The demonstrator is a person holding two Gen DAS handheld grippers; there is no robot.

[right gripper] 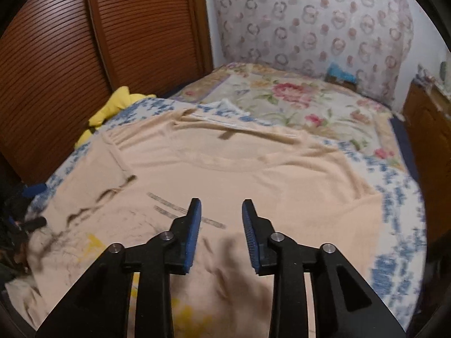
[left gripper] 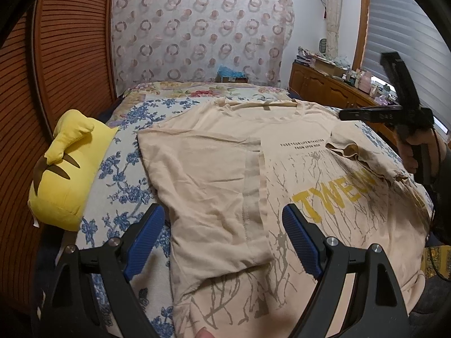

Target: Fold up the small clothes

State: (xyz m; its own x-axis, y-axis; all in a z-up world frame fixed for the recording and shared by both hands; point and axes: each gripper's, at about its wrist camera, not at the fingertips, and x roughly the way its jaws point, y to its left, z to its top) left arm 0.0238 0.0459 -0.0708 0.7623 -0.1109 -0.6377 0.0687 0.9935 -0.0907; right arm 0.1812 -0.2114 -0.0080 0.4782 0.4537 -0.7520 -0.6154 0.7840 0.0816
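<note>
Floral-covered bed (left gripper: 126, 169) under a spread beige T-shirt (left gripper: 214, 174) and yellow plush toy (left gripper: 64, 174)

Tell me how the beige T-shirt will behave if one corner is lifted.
The T-shirt is probably floppy: it lies wrinkled, its left side already folded over. It looks thin and light. Lifted by one corner, it would likely drape and drag rather than hold shape.

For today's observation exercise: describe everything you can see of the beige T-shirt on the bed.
The beige T-shirt looks like soft, wrinkled knit. It lies front up on the floral bedspread, collar at the far end. One side is folded over the middle; the opposite sleeve is flipped inward. Its print shows yellow letters, small black text and grey branch lines. No tool grips it.
</note>
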